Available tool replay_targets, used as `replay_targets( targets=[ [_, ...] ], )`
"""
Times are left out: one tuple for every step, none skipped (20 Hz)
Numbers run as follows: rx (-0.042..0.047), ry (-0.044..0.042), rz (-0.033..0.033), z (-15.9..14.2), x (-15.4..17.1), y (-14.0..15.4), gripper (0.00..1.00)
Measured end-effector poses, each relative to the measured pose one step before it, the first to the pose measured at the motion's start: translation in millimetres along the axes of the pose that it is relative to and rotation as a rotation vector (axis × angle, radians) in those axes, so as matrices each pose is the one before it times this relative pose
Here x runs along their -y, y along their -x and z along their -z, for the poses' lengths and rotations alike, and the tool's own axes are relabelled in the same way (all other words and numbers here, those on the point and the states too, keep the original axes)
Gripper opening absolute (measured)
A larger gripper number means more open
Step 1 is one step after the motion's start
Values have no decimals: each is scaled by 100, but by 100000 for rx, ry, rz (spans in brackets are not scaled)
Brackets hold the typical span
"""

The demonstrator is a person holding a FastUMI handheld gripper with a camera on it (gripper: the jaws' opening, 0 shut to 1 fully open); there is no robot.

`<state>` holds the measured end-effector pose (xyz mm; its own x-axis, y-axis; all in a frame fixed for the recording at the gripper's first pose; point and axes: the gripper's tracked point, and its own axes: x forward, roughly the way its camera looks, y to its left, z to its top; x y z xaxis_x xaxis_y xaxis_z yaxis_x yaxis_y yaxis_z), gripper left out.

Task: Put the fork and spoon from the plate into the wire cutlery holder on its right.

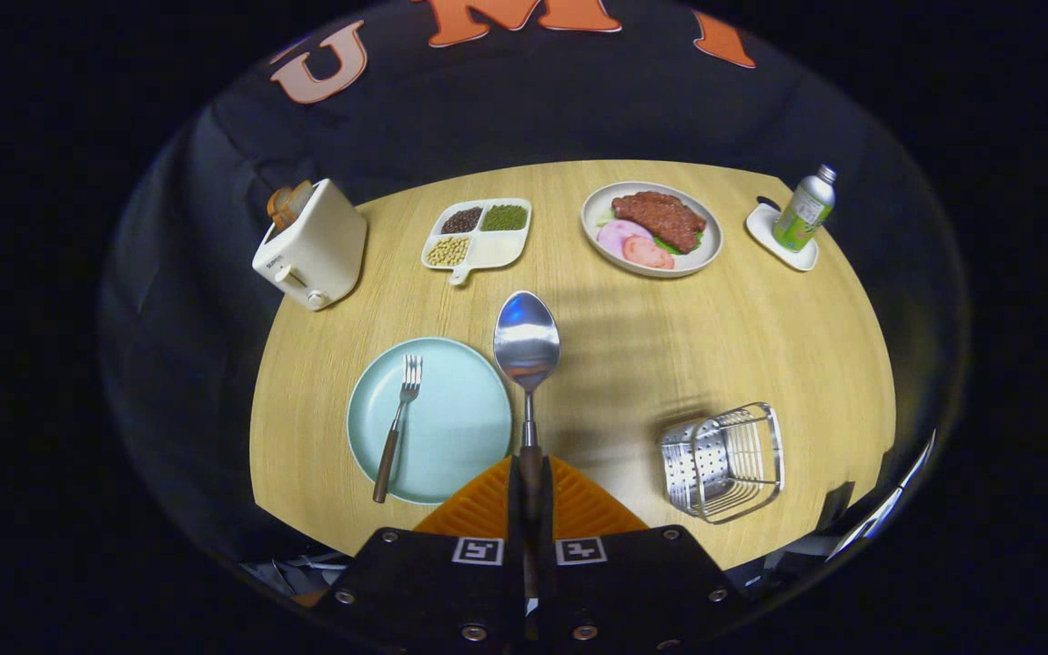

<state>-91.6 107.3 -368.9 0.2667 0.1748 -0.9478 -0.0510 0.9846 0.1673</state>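
- Between the jaws: spoon [527, 350] clamped by its handle, bowl pointing out toward 12 o'clock, raised above the tabletop [670, 337] beside the plate's rim; held at the handle end, probably so the rest can drop into the holder unhindered.
- At 10 o'clock from the gripper [530, 496]: pale blue plate [460, 428], fork [398, 426] lying on it, tines away, handle overhanging the near rim; easy to pinch there later.
- At 2 o'clock: wire cutlery holder [724, 459], tipped or on its side, mouth seemingly toward the plate; hard to tell exactly.
- Farther off, toward 12: toaster [313, 246], divided dish of beans [478, 235], plate of meat [651, 227], bottle [806, 209] on a coaster.
- Likely next: swing toward 2 o'clock, feed spoon in.
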Motion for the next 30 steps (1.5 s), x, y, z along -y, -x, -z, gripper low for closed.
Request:
replay_targets(
  targets=[
    [1322, -1739, 832, -22, 1356, 695, 6],
    [660, -1459, 1162, 275, 1415, 539, 6],
    [-126, -1309, 1737, 358, 1485, 384, 7],
    [-60, -1025, 1624, 519, 1353, 375, 7],
    [-653, -520, 1443, 443, 1397, 293, 7],
    [-863, -524, 971, 444, 1034, 102, 7],
    [-675, -663, 582, 329, 947, 115, 6],
    [-874, 507, 794, 474, 830, -101, 7],
    [-1648, 1511, 1105, 545, 1027, -227, 7],
    [-1906, 1751, 336, 588, 700, -37, 7],
    [-1696, 883, -9, 528, 468, -114, 7],
    [-1905, 1123, -55, 523, 335, -143, 7],
    [-1813, 1180, 166, 527, 482, -201, 7],
    [-1173, 1415, 373, 307, 302, -374, 7],
    [-1464, 1870, 403, 354, 352, -284, 6],
    [-1256, 930, 518, 172, 398, -173, 7],
    [-890, 930, 288, -56, 310, -237, 7],
    [-1952, 1861, 387, 310, 644, -266, 7],
    [-1986, 2790, 442, 323, 313, -101, 7],
    [-2111, 3044, -450, 192, 148, -69, 7],
    [-1834, 2021, -1042, 60, -42, 53, 7],
    [-2489, 2451, -108, 239, 120, -158, 7],
    [-2705, 3035, -34, 288, 177, -26, 7],
    [-1042, 2016, -25, -168, 40, -80, 7],
    [-722, 1166, 365, -174, 128, -51, 7],
    [-377, 477, 55, -116, 152, -12, 7],
    [-169, -160, -1025, -334, -166, 111, 8],
    [136, -785, -1517, -433, -292, 46, 9],
    [1182, -889, -725, -813, -91, 35, 11],
    [1703, -427, 759, -651, 151, 338, 12]
  ],
)
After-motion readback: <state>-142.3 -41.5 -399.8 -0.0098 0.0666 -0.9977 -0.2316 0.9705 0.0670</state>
